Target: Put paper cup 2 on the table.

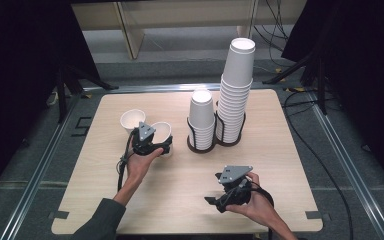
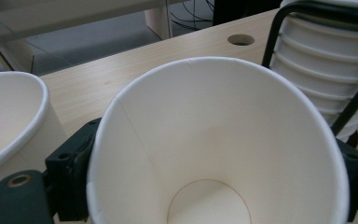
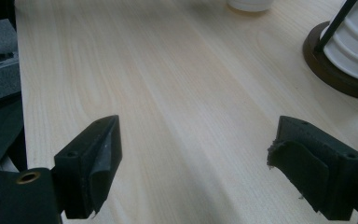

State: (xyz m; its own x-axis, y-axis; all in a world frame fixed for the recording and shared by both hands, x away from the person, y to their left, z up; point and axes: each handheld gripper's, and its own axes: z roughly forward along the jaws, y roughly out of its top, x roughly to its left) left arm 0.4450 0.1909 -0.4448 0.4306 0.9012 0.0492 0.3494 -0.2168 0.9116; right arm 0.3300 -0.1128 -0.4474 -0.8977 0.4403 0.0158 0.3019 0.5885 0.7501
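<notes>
High view shows the left gripper (image 1: 156,145) pinching 1 white paper cup (image 1: 162,131) across its sides, upright on the pale wooden worktop (image 1: 180,190) beside another cup (image 1: 132,120), while the right gripper (image 1: 215,201) waits, jaws spread.

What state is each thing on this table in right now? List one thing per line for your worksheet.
Left claw: shut on a paper cup.
Held cup: upright, mouth open, empty, pads against its sides.
Second cup: upright on the table, empty, beside the held one.
Short stack: nested upside down in the wire rack.
Tall stack: nested upside down in the wire rack.
Right claw: open, nothing between its pads.
</notes>
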